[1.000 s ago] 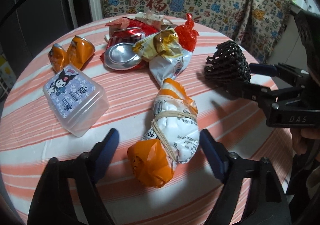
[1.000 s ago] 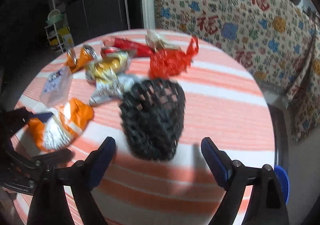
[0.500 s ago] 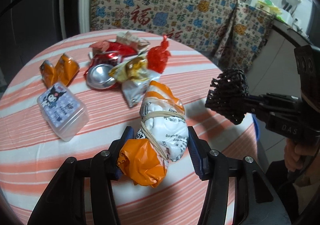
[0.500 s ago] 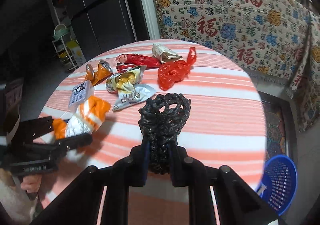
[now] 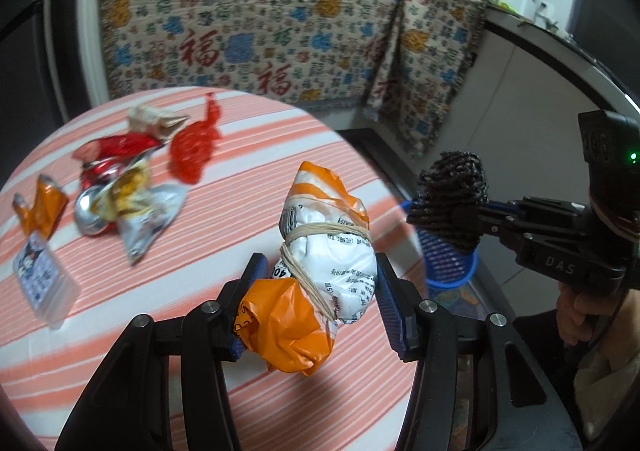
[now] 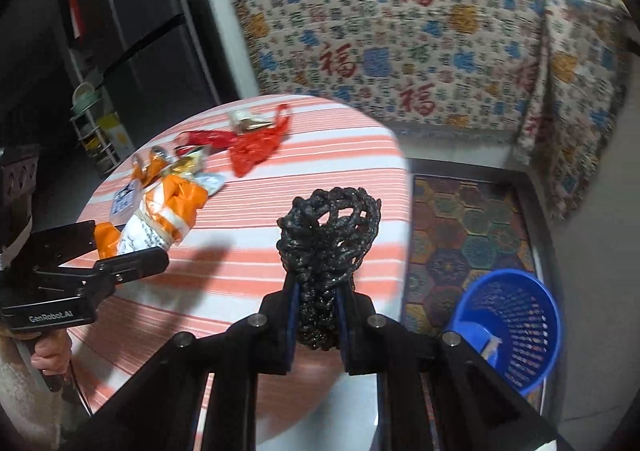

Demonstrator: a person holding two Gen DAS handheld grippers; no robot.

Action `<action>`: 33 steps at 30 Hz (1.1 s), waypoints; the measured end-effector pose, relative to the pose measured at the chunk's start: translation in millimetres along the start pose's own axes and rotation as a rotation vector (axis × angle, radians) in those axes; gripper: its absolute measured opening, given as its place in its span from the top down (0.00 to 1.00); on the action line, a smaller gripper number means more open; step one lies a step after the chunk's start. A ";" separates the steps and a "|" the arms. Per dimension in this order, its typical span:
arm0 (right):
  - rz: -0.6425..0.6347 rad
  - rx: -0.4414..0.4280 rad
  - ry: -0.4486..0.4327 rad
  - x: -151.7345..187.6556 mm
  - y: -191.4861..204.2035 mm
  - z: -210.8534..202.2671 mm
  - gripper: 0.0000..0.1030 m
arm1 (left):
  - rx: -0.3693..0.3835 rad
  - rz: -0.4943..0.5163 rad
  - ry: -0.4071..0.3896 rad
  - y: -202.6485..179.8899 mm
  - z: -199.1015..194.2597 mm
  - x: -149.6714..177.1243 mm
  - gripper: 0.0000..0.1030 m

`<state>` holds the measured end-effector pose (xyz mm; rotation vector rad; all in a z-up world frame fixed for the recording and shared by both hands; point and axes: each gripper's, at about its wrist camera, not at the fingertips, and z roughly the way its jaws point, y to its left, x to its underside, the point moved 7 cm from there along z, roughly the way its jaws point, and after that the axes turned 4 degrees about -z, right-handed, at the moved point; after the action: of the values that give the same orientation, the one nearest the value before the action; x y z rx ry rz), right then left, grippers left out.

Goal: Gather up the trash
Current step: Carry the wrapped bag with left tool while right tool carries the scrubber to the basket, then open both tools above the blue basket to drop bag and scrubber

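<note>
My left gripper [image 5: 318, 295] is shut on an orange and white bag bundle [image 5: 320, 263] tied with a rubber band, held above the striped table [image 5: 200, 251]. It also shows in the right wrist view [image 6: 156, 215]. My right gripper [image 6: 318, 315] is shut on a black foam net [image 6: 328, 235], held near the table's right edge; the net also shows in the left wrist view [image 5: 452, 199]. A blue mesh basket [image 6: 512, 323] stands on the floor to the right of the table.
On the table lie a red plastic bag [image 5: 194, 147], a crushed can with wrappers [image 5: 116, 191], an orange wrapper [image 5: 40, 207] and a clear plastic box [image 5: 40, 283]. A patterned cloth [image 5: 280, 35] hangs behind. A patterned mat [image 6: 472, 227] covers the floor.
Both grippers closed on their items and lifted them off the table. They have moved right, toward the table's edge and the blue basket.
</note>
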<state>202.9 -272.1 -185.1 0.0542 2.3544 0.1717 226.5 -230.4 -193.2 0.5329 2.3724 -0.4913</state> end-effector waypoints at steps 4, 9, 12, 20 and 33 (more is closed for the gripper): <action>0.046 0.050 -0.009 7.4 -36.9 -14.8 0.84 | 0.054 0.036 0.007 -40.2 11.0 -12.7 0.48; 0.116 0.121 -0.020 14.2 -92.7 -35.6 0.84 | 0.125 0.084 0.033 -99.9 37.1 -27.6 0.48; 0.157 0.161 -0.015 20.1 -125.8 -42.3 0.84 | 0.169 0.097 0.045 -132.2 53.7 -32.8 0.48; 0.265 0.226 0.001 40.1 -209.8 -44.6 0.84 | 0.223 0.149 0.077 -205.0 116.1 -43.4 0.47; 0.378 0.235 0.036 71.5 -300.0 -13.1 0.84 | 0.217 0.154 0.154 -243.1 216.4 -43.4 0.47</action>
<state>146.5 -564.1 -267.9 0.6164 2.3692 0.0781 248.8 -548.9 -269.7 0.8728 2.4123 -0.6617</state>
